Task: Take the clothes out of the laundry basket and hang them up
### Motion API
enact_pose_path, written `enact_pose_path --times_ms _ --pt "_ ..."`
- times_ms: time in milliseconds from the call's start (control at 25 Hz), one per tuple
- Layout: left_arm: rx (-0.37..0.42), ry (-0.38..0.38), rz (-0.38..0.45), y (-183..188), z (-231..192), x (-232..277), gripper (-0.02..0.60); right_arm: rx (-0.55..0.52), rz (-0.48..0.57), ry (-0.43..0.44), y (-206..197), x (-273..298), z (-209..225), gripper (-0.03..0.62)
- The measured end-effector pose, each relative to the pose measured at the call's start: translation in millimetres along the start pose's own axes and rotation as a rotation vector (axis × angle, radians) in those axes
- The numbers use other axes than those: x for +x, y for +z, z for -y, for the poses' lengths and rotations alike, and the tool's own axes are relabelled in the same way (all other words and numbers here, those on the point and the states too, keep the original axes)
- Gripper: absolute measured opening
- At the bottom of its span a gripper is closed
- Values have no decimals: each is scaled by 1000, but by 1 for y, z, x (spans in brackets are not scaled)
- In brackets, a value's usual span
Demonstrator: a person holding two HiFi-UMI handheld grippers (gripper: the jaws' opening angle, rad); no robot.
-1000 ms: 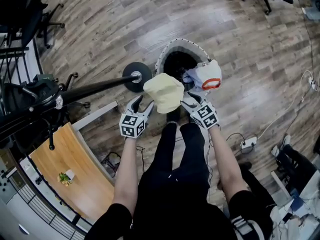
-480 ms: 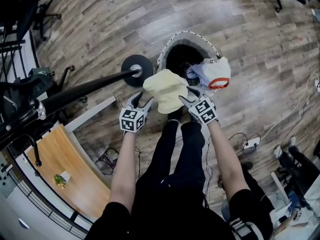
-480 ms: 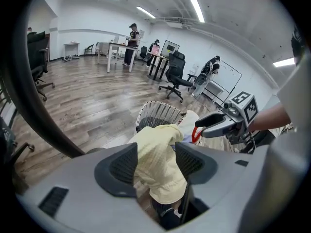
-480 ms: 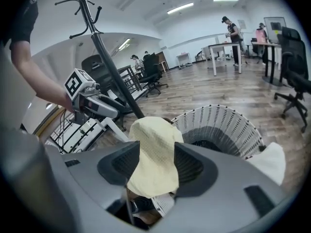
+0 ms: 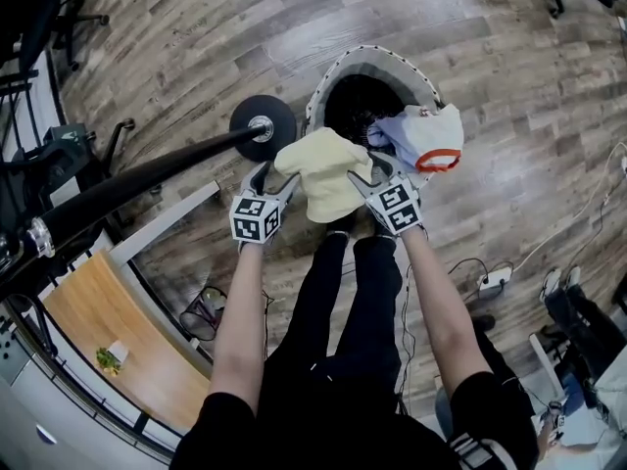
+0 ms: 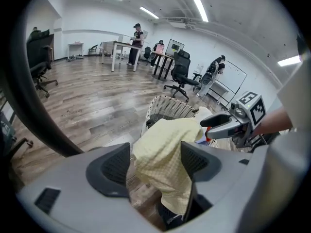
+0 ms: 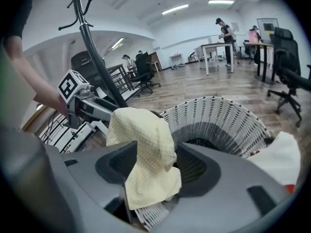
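Two grippers hold up one yellow waffle cloth [image 5: 323,169] between them. It hangs in the air, just in front of the white laundry basket [image 5: 328,86] and a bit over its near rim.

The left gripper [image 5: 271,178] has its fingers wide apart. One end of the cloth is bunched between them and leans on one pad. A thin strip of floor shows beside the other pad, so I don't think they squeeze it.

The right gripper [image 5: 370,172] has just been opening its fingers, and they stand wide too. The other end of the cloth droops down between them like a loose flap. It looks laid there more than pinched.

This cloth looks very light, soft and floppy. It will fold and sag any way it likes. The little bumpy squares should make it less slippery than smooth cloth. It will not break, so a firm pinch is fine.

I think the best place to hold it is near a top corner or along one edge. It is thin, so the fingers must close nearly all the way on a small fold.

A white garment with a red trim [image 5: 426,135] hangs over the basket's rim. The black coat stand [image 5: 147,174] is close by on the left.
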State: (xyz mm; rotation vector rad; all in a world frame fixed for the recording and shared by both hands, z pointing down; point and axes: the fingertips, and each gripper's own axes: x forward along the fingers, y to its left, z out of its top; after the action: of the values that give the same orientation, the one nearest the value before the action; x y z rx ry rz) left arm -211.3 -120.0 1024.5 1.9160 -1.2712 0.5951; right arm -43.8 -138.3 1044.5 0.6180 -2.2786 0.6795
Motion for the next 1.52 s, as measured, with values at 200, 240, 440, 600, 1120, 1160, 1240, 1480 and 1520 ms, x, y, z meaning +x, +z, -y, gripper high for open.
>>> enact_pose_path --times_ms 200,240,440,600,1120,1160,1240,1480,1520 --pt "-74 -45 -26 -8 -4 13 328 48 -5 6 -5 16 4 220" --pt "-76 -50 -40 -10 -3 14 327 52 -6 14 -6 17 2 175" --pt "24 -33 -118 -17 4 3 28 46 -14 61 -3 2 -11 27" --pt "-10 -64 -96 -12 15 -22 25 53 -13 57 2 -29 -16 25" --pt "-14 7 100 61 65 -105 23 -19 109 -3 87 -137 -27 23" --pt "-15 6 110 67 69 -111 25 -20 120 -4 92 -145 -28 23" --pt "-12 4 122 77 74 -123 24 -13 141 1 101 -159 -33 23" --pt "20 16 173 113 86 -167 23 -46 161 9 120 -197 -48 23" --pt "21 16 180 117 90 -173 24 -45 164 9 123 -202 -50 23"
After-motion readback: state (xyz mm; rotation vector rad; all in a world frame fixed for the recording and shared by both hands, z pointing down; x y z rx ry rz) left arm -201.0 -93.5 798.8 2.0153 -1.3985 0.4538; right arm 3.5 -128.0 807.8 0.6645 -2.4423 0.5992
